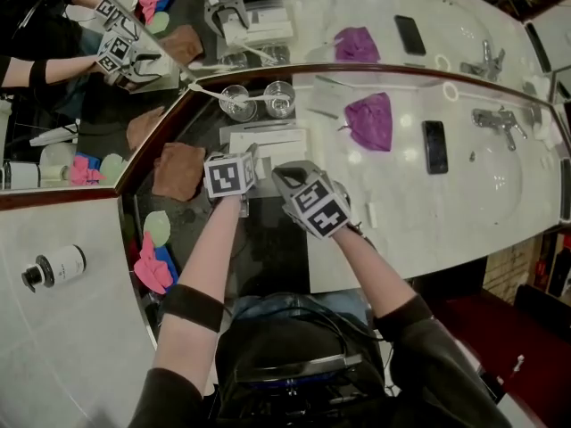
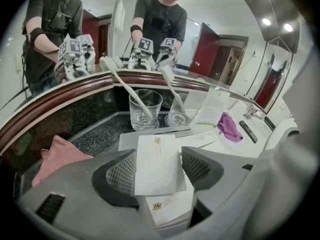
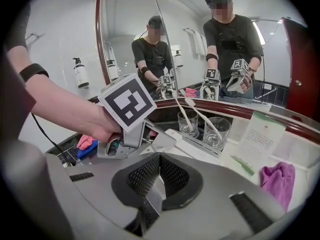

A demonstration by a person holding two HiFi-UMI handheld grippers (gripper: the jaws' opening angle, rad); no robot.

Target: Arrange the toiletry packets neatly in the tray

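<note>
Here the left claw stood wide, its pads against the two long edges of a flat white paper packet. I judged that edge grip was chosen so the packet would stay level and square for laying down. It hung slightly askew just above a white boxed packet with a small orange logo, which sat on the pale rectangular tray on the dark speckled stone tabletop.

The right claw was pressed together. A pale sliver showed in the seam, and I could not tell whether it was a thin packet or the claw's own body. It sat just beside the left one, probably parked there to steady or nudge things once the packet was down.

Counting packets, I found the one in the grip, the boxed one beneath it, and what looked like a third flat slip further back on the tray. Behind the tray stood two clear glass tumblers, each holding one white toothbrush, leaned against the mirror. I also counted one crumpled purple cloth and one folded brown towel.
</note>
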